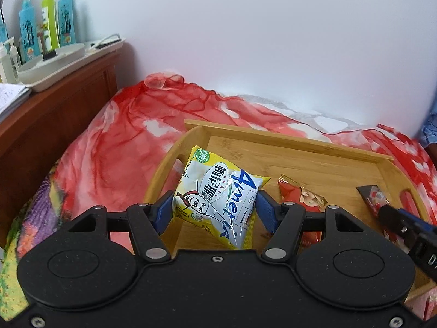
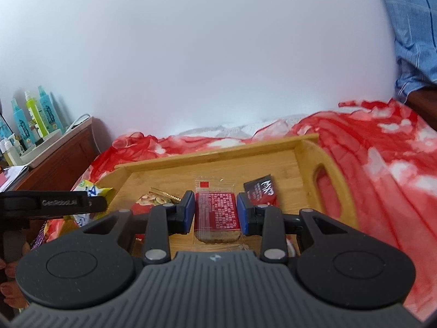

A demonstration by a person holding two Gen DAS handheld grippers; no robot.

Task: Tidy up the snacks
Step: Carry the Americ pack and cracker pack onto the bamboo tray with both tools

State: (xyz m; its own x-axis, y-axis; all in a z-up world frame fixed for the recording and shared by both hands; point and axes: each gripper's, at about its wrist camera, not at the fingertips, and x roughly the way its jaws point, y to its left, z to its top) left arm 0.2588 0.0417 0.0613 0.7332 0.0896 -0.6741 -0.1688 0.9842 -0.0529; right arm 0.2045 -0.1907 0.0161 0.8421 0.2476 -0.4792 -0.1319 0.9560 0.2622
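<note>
Both hands loaded, mid-task. Left gripper (image 1: 215,205) has its blue fingers (image 1: 161,213) clamped on a puffy yellow-and-white snack bag with blue lettering (image 1: 218,194), held above the left end of the shallow bamboo tray with cut-out handles (image 1: 300,139); whether the bag's bottom touches the tray floor can't be told. Right gripper (image 2: 215,211) has its fingers (image 2: 187,211) pressed on both sides of a clear-wrapped biscuit with a red printed label (image 2: 217,213), over the middle of the tray. Already lying in the tray: a red packet with nut pictures (image 1: 303,195) near the middle and a dark brown chocolate wrapper with white lettering (image 2: 260,190) toward the right handle. The tray sits on a bed with a red-and-white patterned cover (image 1: 114,136). So, judging by this, two snacks are placed and two are in the grips waiting to be set down. More red packaging shows at the near tray edge, too hidden to identify, so more may be left. No neat rows yet; the placed items lie at loose angles. Wooden cabinet with blue and green spray bottles (image 1: 46,19) at far left, not involved.
</note>
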